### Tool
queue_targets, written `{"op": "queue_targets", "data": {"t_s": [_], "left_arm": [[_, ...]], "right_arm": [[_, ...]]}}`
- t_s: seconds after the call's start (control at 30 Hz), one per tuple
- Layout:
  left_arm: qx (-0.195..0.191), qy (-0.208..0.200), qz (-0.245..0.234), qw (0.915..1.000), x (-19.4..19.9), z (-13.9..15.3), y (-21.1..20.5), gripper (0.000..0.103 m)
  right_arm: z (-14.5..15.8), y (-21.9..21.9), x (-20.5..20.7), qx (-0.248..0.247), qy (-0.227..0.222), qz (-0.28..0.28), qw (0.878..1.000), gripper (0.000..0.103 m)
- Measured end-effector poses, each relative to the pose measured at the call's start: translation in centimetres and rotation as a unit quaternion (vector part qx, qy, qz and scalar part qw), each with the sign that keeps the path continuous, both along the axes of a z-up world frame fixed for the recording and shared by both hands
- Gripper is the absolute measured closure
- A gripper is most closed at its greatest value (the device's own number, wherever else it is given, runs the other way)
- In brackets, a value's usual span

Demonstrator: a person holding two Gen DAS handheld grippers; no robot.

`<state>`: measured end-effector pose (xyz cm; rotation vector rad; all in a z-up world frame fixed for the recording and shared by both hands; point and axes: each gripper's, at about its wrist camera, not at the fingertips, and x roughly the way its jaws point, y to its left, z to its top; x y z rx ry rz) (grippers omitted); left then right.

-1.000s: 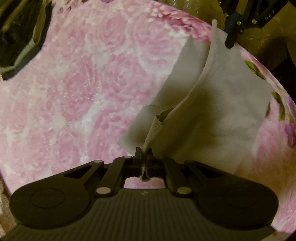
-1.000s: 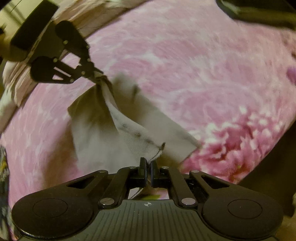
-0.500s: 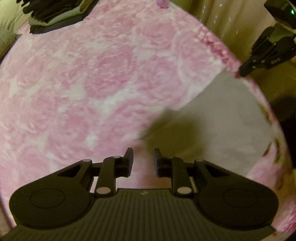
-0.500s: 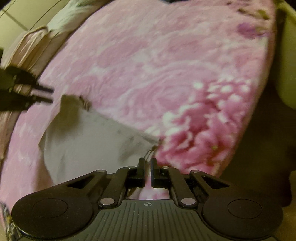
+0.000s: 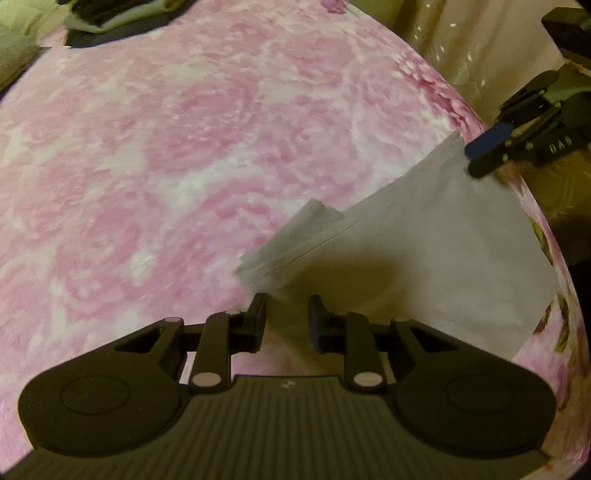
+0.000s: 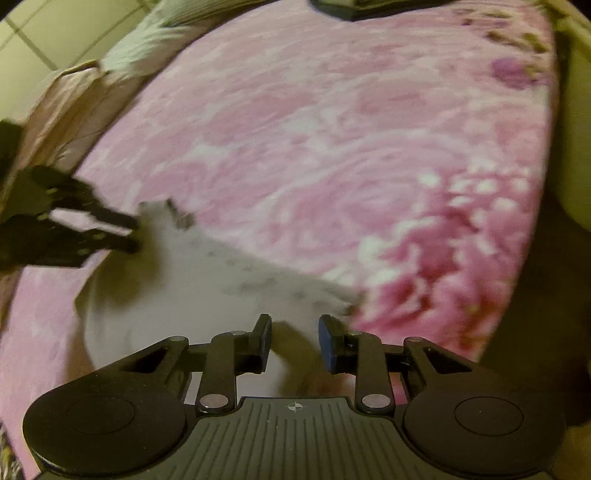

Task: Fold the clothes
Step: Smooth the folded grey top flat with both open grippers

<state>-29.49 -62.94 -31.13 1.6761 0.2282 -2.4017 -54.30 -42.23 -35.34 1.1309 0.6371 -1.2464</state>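
A folded grey cloth [image 5: 424, 251] lies flat on a bed covered by a pink rose-patterned blanket [image 5: 184, 147], near the blanket's edge, with its layered edges showing at the corner closest to the left gripper [image 5: 286, 317]. That gripper points down at the bed, its two black fingers [image 5: 258, 317] apart with only blanket and shadow between them; the cloth's near corner sits just beyond the fingertips, not pinched. In the left wrist view the right gripper [image 5: 480, 155] shows at the far corner of the cloth, beside it, one blue pad facing the camera. The right wrist view, blurred, gives the same cloth [image 6: 192, 288] from the other end: it spreads between the two tools, with faint dark marks along one edge. The right gripper [image 6: 295, 339] is opening, its fingers [image 6: 328, 343] apart with the cloth's surface seen beneath the gap but nothing gripped. The left gripper [image 6: 131, 232] appears at the left of this view, its fingers parted next to the cloth's far corner. A dark and pale heap of other clothes [image 5: 110, 14] lies at the far end of the bed, well apart from the grey cloth. Pale bedding [image 6: 147, 40] is bunched along the bed's upper left side in the right wrist view.
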Motion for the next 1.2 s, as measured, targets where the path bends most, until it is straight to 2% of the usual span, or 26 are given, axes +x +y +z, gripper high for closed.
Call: {"op": "queue_targets", "data": {"t_s": [0.03,0.13,0.27,0.37,0.6,0.67,0.8,0.9,0.97,1.03,1.1,1.2], "left_arm": [[0.0,0.001,0.006,1.0,0.7,0.4,0.0,0.083],[0.011,0.007,0.027,0.9995,3.7,1.8,0.2,0.083],[0.065,0.02,0.05,0.9964,7.7,2.3,1.2,0.074],[0.108,0.029,0.051,0.9925,9.4,1.5,2.3,0.073],[0.147,0.07,0.04,0.9858,9.9,-1.3,3.7,0.074],[0.147,0.063,0.044,0.9862,9.7,-1.9,3.7,0.097],[0.158,0.047,0.064,0.9842,11.2,-2.4,3.0,0.102],[0.145,0.018,0.06,0.9875,12.3,-2.5,3.3,0.103],[0.136,0.017,0.061,0.9886,12.9,-1.8,3.4,0.103],[0.127,0.035,0.073,0.9886,13.3,-0.4,3.4,0.103],[0.13,0.071,0.084,0.9854,13.1,1.1,3.3,0.103],[0.14,0.116,0.076,0.9804,10.6,1.6,4.1,0.103]], "right_arm": [[0.4,0.2,0.1,0.001,0.012,-0.004,1.0,0.078],[2.1,1.5,0.5,-0.008,0.003,-0.007,1.0,0.077],[2.9,3.7,3.5,-0.008,-0.008,0.034,0.999,0.07],[2.0,5.2,6.3,0.0,-0.004,0.069,0.998,0.066],[0.0,6.9,9.3,0.007,0.005,0.094,0.996,0.065],[-0.5,7.2,9.4,0.008,0.011,0.095,0.995,0.065],[-0.9,7.6,9.4,0.003,0.017,0.093,0.996,0.065],[-0.8,7.9,9.6,-0.001,0.026,0.09,0.996,0.065],[-0.4,8.0,10.0,-0.001,0.038,0.082,0.996,0.065],[0.3,8.1,10.4,-0.016,0.034,0.072,0.997,0.065],[0.7,8.3,10.9,-0.032,0.022,0.07,0.997,0.065],[0.6,8.5,12.0,-0.047,0.008,0.086,0.995,0.065]]}}
